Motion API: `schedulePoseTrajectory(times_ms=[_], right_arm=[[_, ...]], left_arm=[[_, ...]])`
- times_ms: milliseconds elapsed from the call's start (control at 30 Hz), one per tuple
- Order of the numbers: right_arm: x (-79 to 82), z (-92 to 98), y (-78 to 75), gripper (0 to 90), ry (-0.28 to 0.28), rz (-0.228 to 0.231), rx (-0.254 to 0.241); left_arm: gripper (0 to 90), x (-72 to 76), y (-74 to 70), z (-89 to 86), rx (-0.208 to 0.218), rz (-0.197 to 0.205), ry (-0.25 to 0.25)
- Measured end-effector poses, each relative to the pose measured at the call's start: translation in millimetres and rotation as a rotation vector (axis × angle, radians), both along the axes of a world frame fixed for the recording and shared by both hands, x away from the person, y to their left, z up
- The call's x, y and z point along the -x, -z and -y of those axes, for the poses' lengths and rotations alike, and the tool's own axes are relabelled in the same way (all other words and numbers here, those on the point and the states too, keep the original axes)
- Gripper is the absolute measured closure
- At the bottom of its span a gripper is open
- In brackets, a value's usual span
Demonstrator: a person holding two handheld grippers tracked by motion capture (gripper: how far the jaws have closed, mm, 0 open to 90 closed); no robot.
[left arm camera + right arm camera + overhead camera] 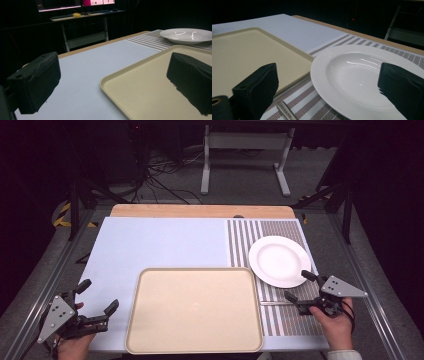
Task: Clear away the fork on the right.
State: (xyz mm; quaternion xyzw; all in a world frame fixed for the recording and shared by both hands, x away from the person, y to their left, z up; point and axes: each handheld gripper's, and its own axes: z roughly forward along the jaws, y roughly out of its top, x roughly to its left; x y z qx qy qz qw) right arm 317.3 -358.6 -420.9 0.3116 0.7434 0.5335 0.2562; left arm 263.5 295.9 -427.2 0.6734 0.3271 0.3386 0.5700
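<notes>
A beige tray (194, 309) lies empty at the table's near edge, in the middle. To its right, a white plate (279, 261) rests empty on a striped placemat (280, 227). My left gripper (98, 296) is open just left of the tray, low over the pale mat, with nothing between its jaws. In the left gripper view (113, 82) the tray's corner (110, 80) lies between the jaws. My right gripper (298, 285) is open at the plate's near rim, holding nothing. In the right gripper view (329, 87) the plate (352, 67) sits right ahead.
A thin metal utensil handle (272, 303) lies on the placemat between the tray and my right gripper; it appears as a handle end (285, 111) near the jaws. A pale blue mat (155, 242) covers the table's left and far part. Dark floor and a desk frame lie beyond.
</notes>
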Motion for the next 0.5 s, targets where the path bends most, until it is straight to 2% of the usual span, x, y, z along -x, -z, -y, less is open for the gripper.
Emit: schedulePoseTrajectory(times_ms=[67, 200, 333, 500], right_arm=[[-2.2, 0.6, -3.6, 2.2, -0.017, -0.023, -0.001], [-6.4, 1.1, -12.7, 3.0, -0.026, -0.044, 0.047], [-8.1, 0.7, -25.7, 8.5, -0.057, -0.07, 0.136], [-11.4, 0.5, -38.5, 11.2, -0.092, -0.139, 0.244]], left_arm=[[0.2, 0.0, 0.1, 0.0, -0.001, -0.001, 0.0], [0.2, -0.1, 0.1, 0.1, 0.003, -0.004, 0.0], [0.2, -0.1, 0.0, 0.2, 0.002, -0.004, 0.0], [0.2, 0.0, 0.1, 0.2, 0.008, -0.004, 0.0]])
